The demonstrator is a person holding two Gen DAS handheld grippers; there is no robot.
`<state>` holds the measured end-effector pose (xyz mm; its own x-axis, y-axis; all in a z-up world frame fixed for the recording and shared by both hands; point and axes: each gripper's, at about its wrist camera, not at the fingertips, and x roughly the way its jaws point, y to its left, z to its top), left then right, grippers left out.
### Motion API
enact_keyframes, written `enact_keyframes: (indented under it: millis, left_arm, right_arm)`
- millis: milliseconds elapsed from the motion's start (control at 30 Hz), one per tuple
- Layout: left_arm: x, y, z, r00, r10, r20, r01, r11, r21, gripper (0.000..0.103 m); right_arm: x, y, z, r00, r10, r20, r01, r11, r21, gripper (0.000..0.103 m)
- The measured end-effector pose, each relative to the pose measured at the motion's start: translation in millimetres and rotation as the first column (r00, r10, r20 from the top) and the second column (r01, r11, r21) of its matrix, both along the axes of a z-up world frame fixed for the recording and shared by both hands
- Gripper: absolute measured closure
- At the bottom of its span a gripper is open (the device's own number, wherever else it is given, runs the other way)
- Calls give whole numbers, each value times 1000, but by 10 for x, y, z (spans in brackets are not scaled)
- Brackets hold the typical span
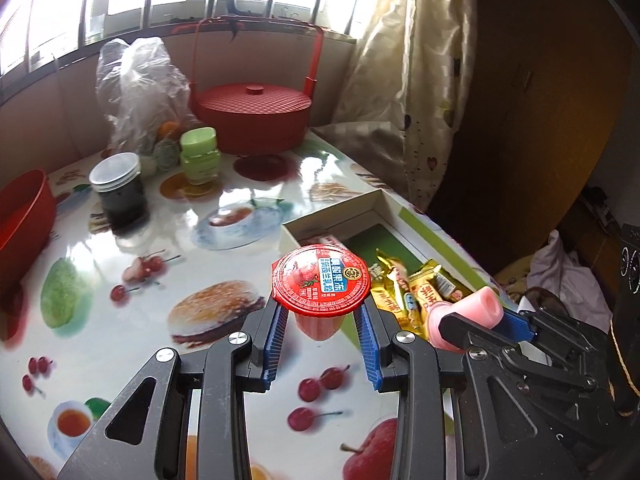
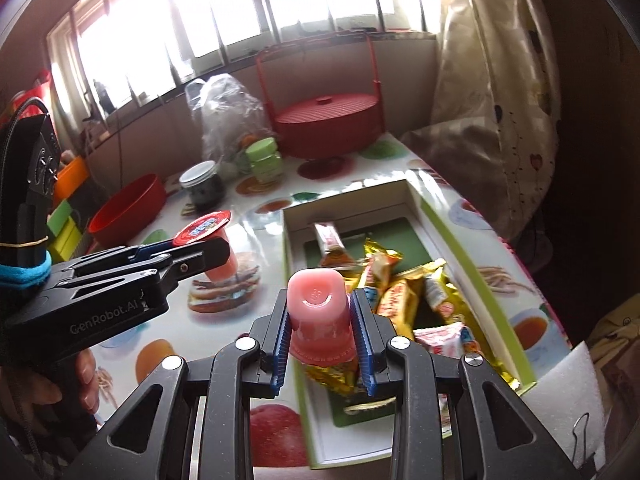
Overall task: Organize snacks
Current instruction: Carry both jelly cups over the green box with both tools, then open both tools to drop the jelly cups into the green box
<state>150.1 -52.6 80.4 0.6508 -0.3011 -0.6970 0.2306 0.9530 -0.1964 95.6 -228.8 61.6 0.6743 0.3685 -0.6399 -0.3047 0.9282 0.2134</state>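
At frame centre, the left gripper grips a red-lidded jelly cup; the right gripper grips a pink jelly cup, overturned. Several wrapped snacks already fill the box; 2 cups remain outside.

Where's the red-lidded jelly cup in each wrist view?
Left wrist: the red-lidded jelly cup sits centre frame, lid up, clamped in the left gripper, just left of the snack box.
Right wrist: same cup at left of centre, held by the left gripper coming in from the left edge.
Shared landmark: the red basket with the tall handle at the table's far end.
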Motion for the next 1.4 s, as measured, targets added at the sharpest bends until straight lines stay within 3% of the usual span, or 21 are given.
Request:
enact_keyframes:
  millis: [800, 1400]
  left_arm:
    - [238, -489, -203, 995, -86, -48, 88, 996, 22, 68]
    - [378, -657, -357, 991, -104, -84, 106, 994, 25, 68]
  right_arm:
    - [91, -488, -153, 990, -130, -56, 129, 991, -28, 75]
    - [206, -626, -290, 981, -188, -48, 186, 981, -55, 75]
